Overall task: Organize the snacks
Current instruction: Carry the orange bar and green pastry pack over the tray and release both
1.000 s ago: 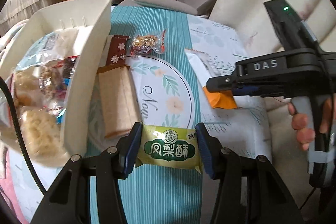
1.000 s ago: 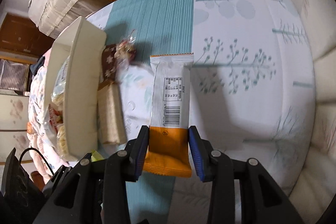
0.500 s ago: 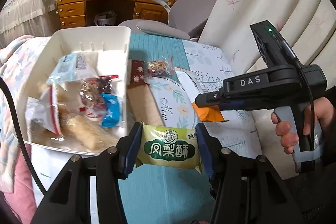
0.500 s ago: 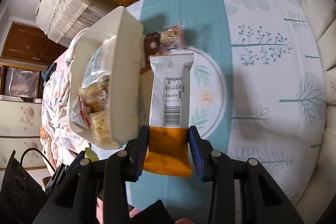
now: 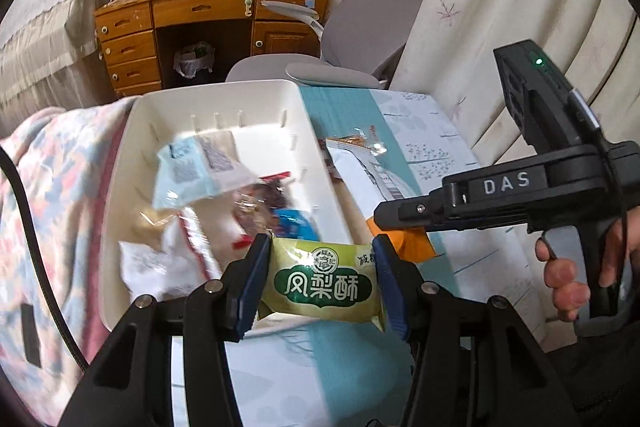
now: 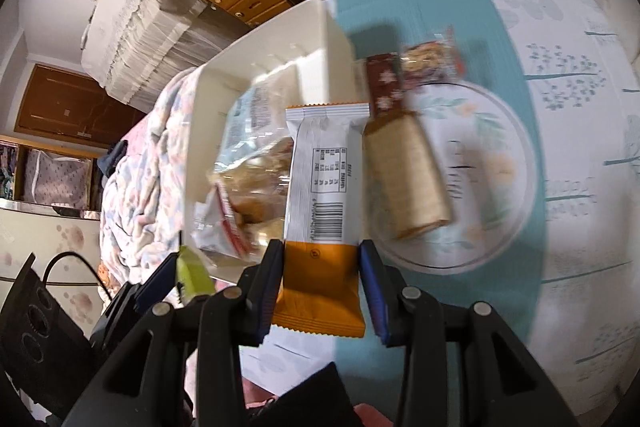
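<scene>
Both grippers have moved from over the tablecloth (image 6: 560, 27) toward the bin (image 5: 316, 155). Bin contents blurred, packets hard to tell apart. Left gripper (image 5: 322, 277), jaws clenched on green cake (image 5: 324, 283), long axis across the jaws, at the bin's near edge; print reads 凤梨酥, right side cut off. Right gripper (image 6: 322, 285) grips the orange end of a bar (image 6: 326, 183), pointing away lengthwise over the bin's rim; barcode up, text unreadable. "DAS" on right gripper body.

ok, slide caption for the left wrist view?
Left gripper carries a green pastry packet toward the white snack bin.
</scene>
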Demonstrator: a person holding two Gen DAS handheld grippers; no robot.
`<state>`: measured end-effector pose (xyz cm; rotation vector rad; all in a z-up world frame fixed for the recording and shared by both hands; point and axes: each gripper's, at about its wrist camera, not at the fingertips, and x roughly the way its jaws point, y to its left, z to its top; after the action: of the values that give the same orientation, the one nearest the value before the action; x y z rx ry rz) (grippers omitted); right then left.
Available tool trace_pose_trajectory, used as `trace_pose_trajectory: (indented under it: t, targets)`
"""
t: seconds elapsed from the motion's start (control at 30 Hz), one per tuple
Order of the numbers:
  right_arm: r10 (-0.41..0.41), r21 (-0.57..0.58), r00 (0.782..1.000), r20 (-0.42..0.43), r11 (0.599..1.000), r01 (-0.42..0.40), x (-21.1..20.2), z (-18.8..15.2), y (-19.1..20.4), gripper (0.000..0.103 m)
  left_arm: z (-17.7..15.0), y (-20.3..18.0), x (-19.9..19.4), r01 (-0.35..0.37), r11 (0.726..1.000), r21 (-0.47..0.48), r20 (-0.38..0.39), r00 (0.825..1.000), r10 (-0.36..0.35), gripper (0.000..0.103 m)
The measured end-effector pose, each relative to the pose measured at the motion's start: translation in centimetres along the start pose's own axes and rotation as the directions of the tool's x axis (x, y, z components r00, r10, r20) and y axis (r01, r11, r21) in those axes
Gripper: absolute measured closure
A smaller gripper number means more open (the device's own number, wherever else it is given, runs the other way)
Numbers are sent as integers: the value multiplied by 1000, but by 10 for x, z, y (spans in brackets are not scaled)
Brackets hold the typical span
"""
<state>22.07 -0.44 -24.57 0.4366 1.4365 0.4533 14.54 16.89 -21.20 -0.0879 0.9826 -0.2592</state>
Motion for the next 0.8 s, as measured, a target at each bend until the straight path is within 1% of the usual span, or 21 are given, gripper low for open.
trace_pose_trajectory:
  t: [0.2, 0.33, 0.4, 0.47, 0.53, 0.6, 0.7, 0.77, 0.8]
  targets:
    - [27, -4, 999, 33, 1000, -27, 25, -3, 38, 64, 8, 40, -2, -44, 998, 39, 5, 999, 44, 52]
    - [36, -17, 998, 51, 999, -35, 40, -4, 55, 64, 15, 70, 1, -53, 999, 2, -6, 999, 53, 52]
    - [38, -21, 998, 58, 999, -37, 46, -5, 61, 64, 17, 83, 3, -80, 997, -7, -13, 997, 80, 52]
    - [41, -23, 997, 63, 999, -40, 51, -5, 66, 63, 18, 91, 7, -91, 996, -14, -30, 995, 90, 52]
    - [46, -19, 997, 69, 999, -45, 54, -6, 65, 62, 17, 98, 10, -106, 994, -30, -53, 993, 104, 48]
    - [31, -16, 997, 74, 999, -30, 54, -7, 64, 62, 16, 102, 12, -114, 993, -43, -68, 991, 111, 47]
    - [12, 4, 997, 82, 1000, -13, 51, -8, 60, 62, 15, 104, 13, -131, 990, -54, -86, 988, 126, 31]
    - [11, 14, 996, 90, 1000, -13, 47, -8, 55, 61, 14, 102, 11, -132, 990, -56, -81, 989, 128, 29]
    - [8, 17, 995, 95, 1000, -10, 44, -8, 53, 61, 14, 101, 11, -133, 989, -58, -83, 988, 128, 26]
